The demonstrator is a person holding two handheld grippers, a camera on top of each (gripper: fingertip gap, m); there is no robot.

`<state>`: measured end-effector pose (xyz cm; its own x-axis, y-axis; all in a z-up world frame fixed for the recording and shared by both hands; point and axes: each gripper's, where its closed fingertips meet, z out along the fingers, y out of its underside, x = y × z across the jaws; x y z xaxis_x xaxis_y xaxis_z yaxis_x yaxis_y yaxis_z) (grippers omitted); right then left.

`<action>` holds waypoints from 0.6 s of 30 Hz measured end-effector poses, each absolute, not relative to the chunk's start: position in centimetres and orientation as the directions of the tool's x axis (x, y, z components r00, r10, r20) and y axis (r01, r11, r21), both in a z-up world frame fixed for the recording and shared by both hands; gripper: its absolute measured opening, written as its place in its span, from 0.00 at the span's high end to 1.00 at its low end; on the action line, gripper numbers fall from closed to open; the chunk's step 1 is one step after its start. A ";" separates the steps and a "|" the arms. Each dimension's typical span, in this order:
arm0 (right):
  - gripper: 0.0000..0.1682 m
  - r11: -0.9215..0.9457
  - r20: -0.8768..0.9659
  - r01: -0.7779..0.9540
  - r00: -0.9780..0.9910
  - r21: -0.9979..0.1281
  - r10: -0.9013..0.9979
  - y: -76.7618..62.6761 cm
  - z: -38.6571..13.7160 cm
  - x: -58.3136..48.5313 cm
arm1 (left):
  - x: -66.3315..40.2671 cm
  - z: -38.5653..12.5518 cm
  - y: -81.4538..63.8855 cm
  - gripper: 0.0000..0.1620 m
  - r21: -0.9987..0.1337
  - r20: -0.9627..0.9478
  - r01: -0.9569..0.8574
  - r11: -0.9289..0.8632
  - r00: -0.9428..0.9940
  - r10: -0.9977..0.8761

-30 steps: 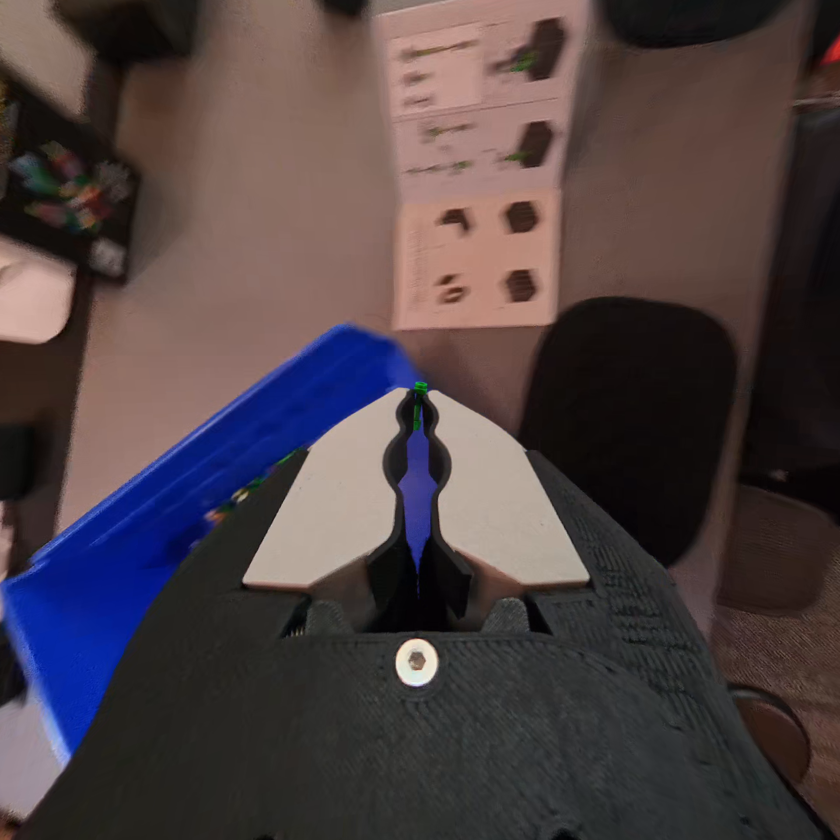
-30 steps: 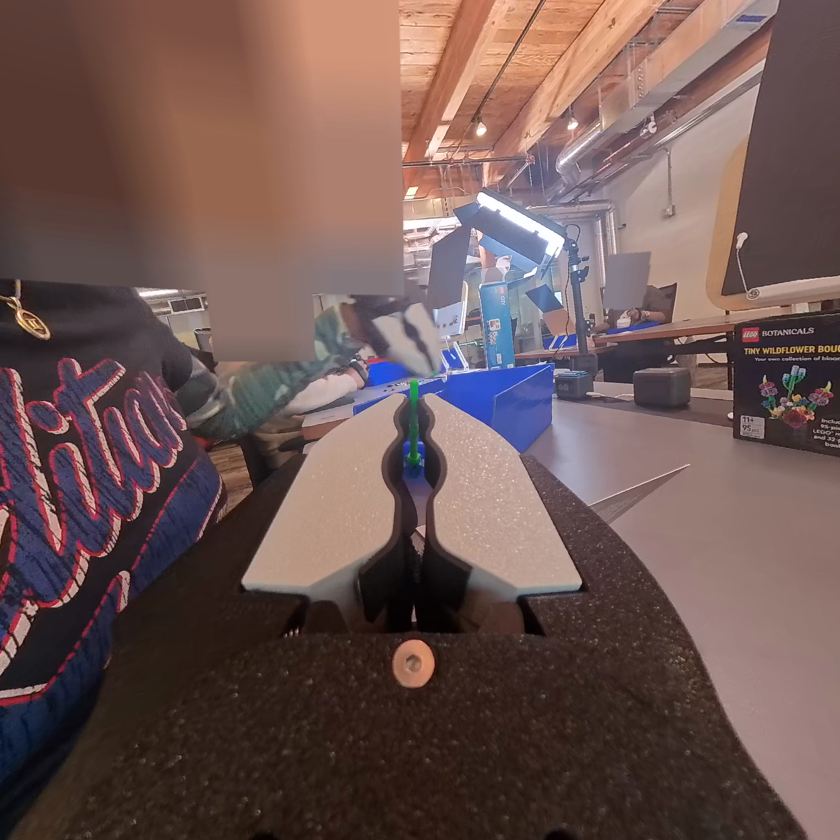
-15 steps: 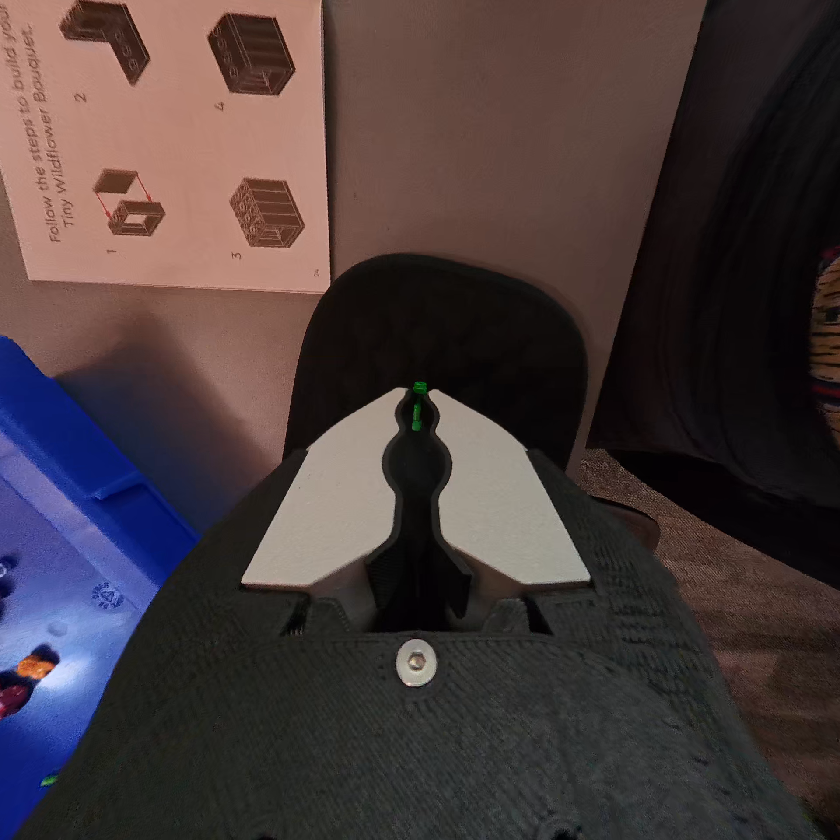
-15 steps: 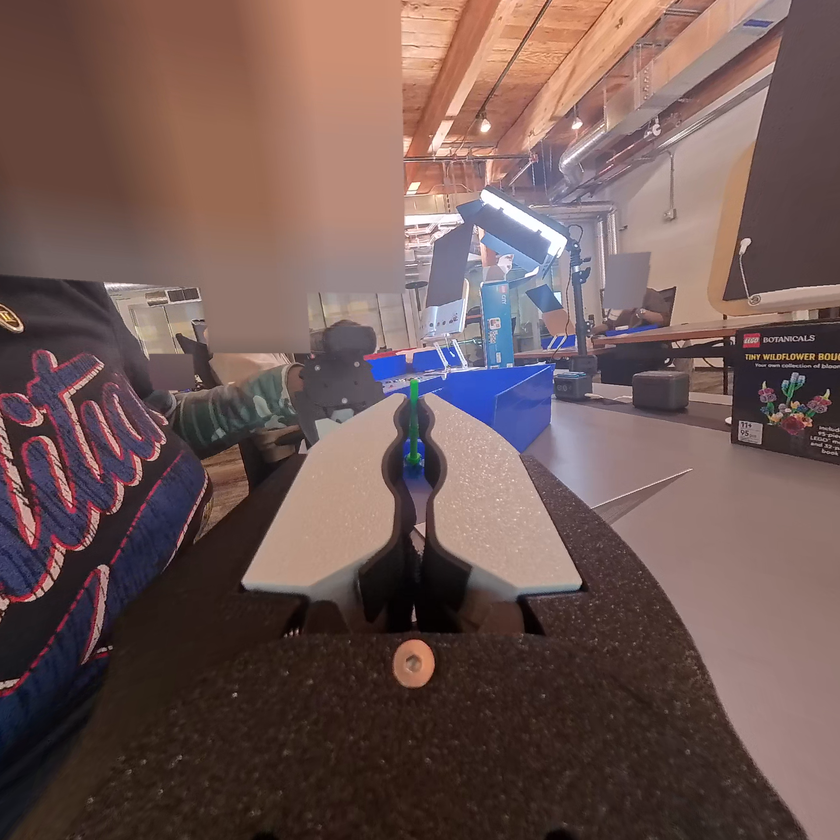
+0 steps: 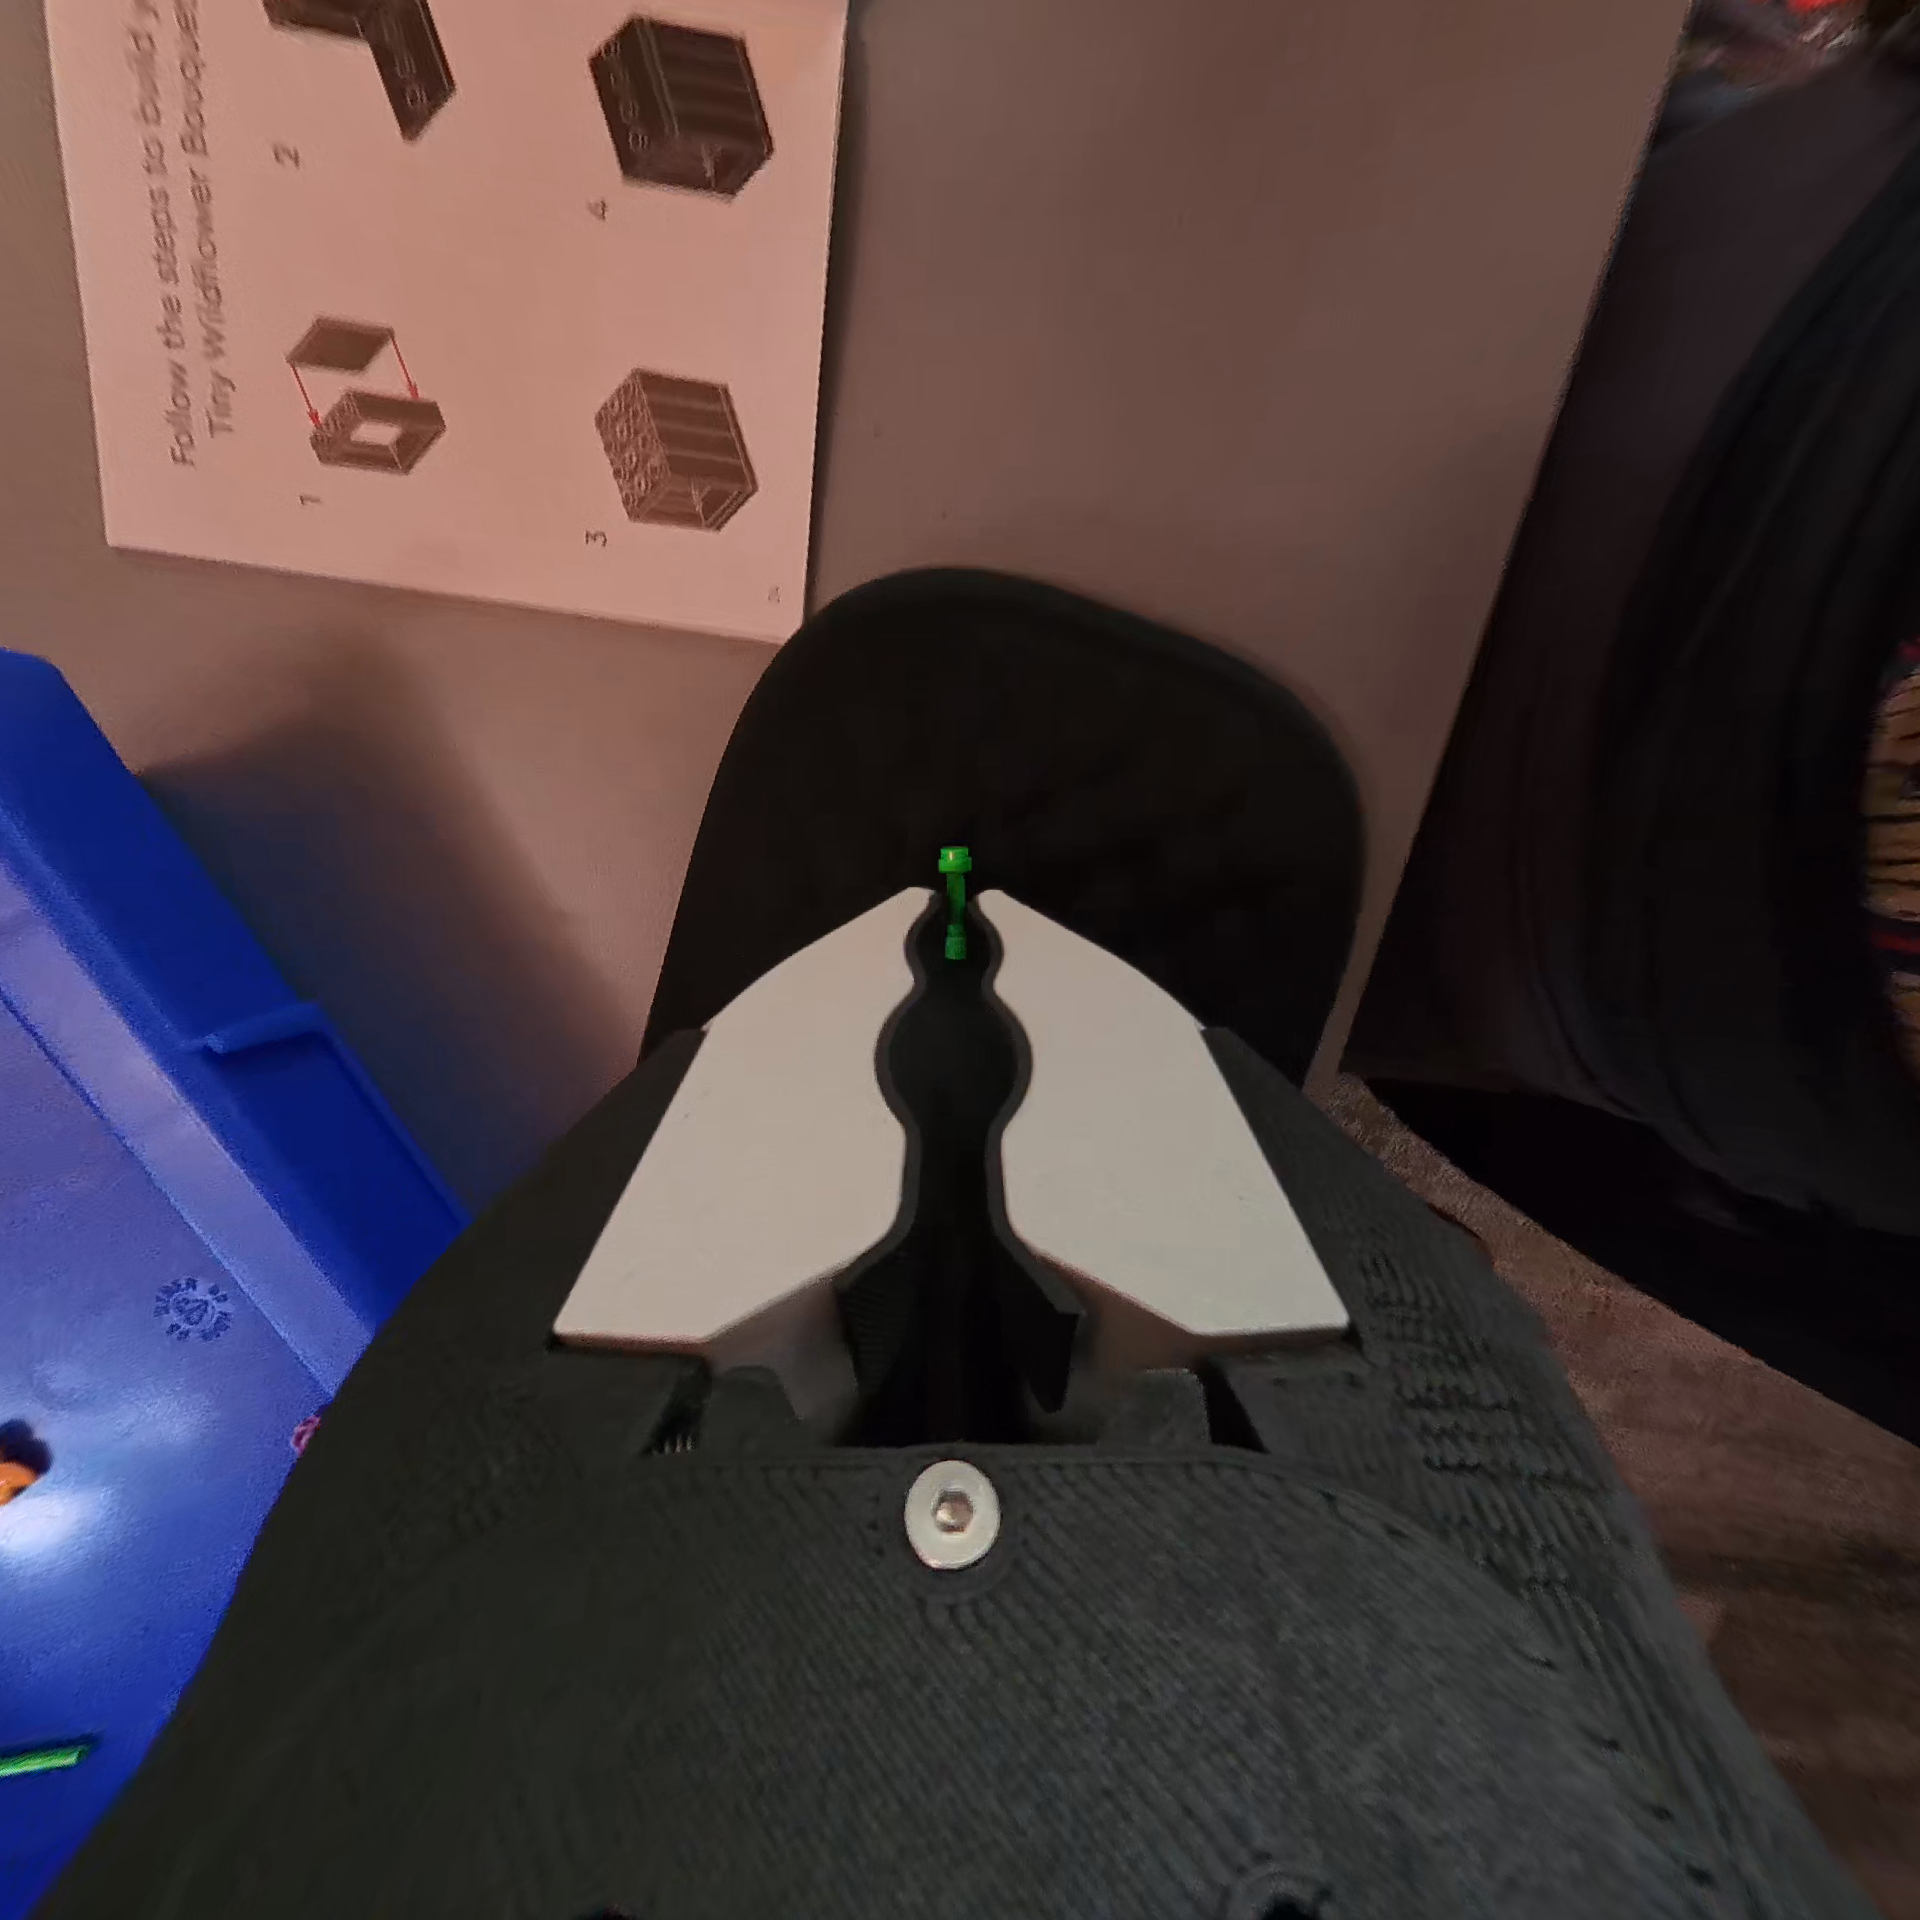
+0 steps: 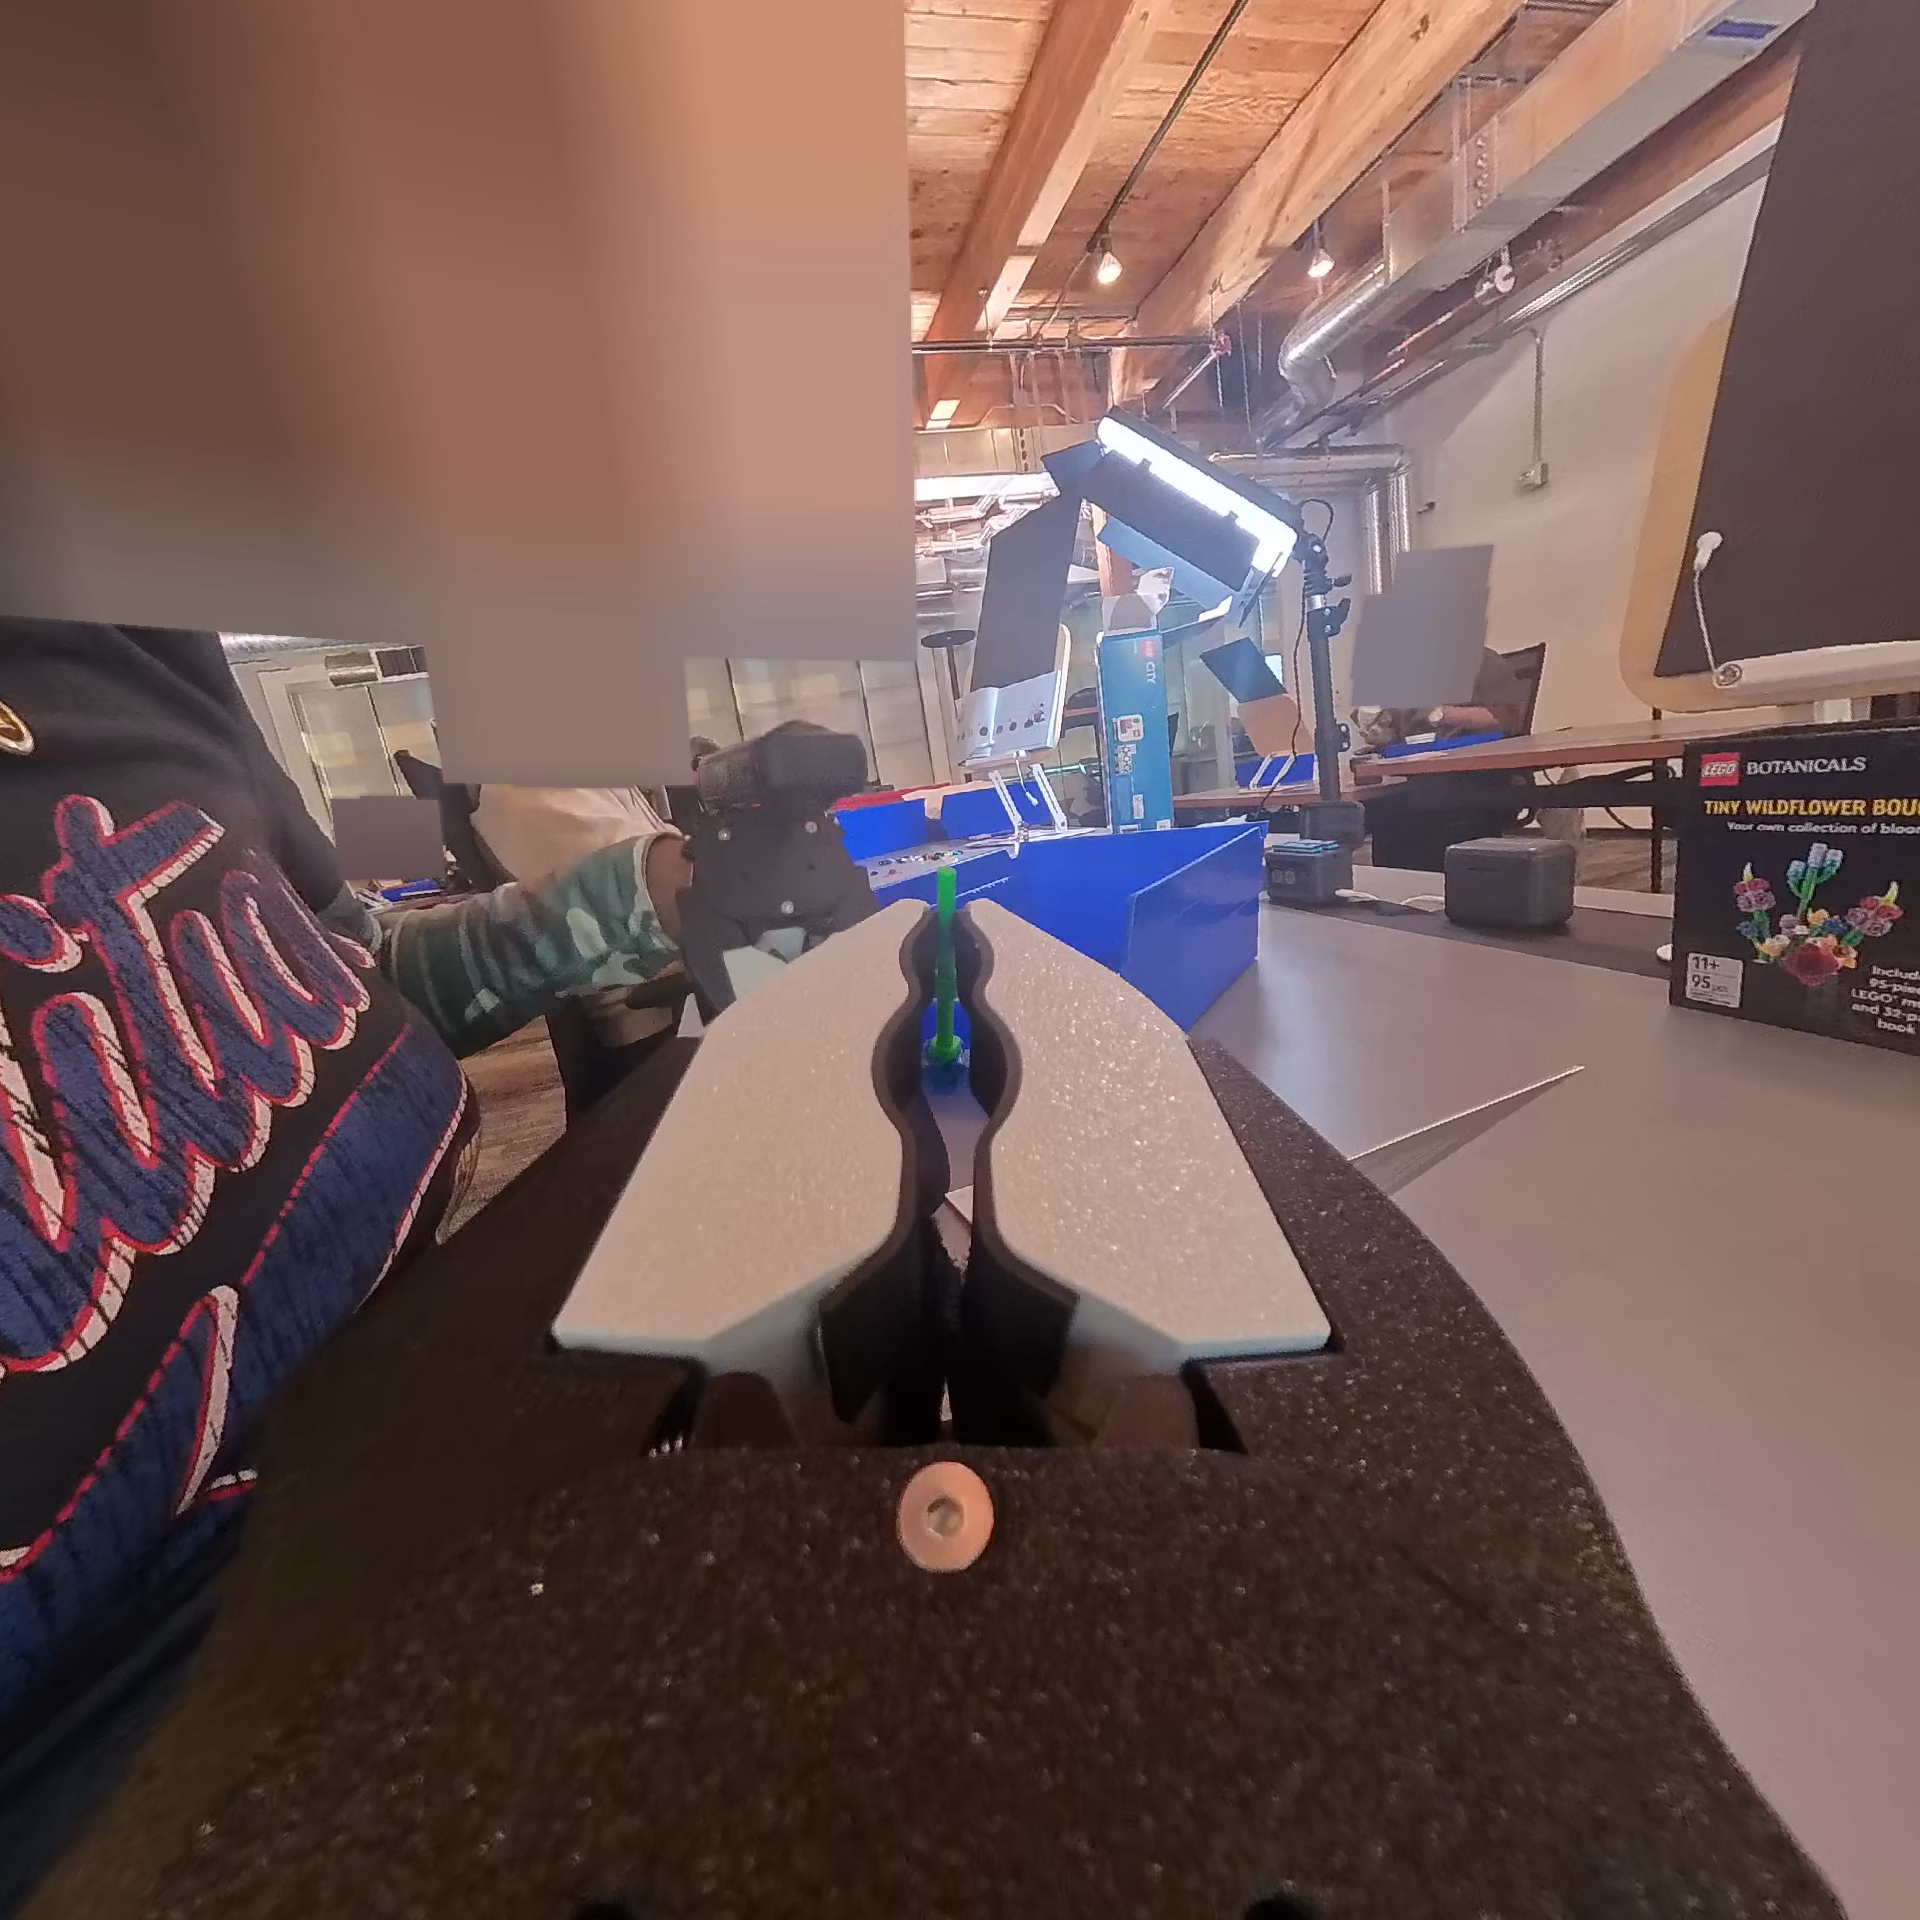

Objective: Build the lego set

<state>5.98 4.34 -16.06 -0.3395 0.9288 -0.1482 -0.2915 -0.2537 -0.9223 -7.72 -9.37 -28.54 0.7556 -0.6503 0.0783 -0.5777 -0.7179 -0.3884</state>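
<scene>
Left wrist view alone shows instruction sheet (image 5: pixel 457 301) — right's, lego box (image 6: pixel 1803 883).

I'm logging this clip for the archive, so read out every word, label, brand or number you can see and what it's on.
I don't quote writing; here is what bears it.
White instruction sheet: a printed line and numerals by the drawings.
Black box: brand mark, title, small print.
Tall blue box: brand mark.
Blue bin: moulded round mark, too blurred to read.
Dark shirt: large lettering.
</scene>
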 end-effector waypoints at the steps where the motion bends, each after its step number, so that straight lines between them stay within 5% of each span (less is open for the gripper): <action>1: 0.98 -0.253 -0.148 -0.292 -0.338 -0.922 0.929 4.4 -16.1 6.0 | -7.9 -28.9 -9.4 0.98 -0.374 0.071 -0.585 -0.720 0.756 -0.651; 10: 0.98 -0.266 -0.156 -0.311 -0.338 -0.913 0.928 4.6 -15.9 6.2 | -0.5 -25.2 -4.0 0.98 -0.660 0.049 -0.539 -0.523 0.664 -0.747; 18: 0.98 -0.267 -0.152 -0.318 -0.343 -0.910 0.927 4.6 -15.8 6.3 | 4.7 -29.5 -1.7 0.98 -0.604 0.152 -0.572 -0.554 0.600 -0.785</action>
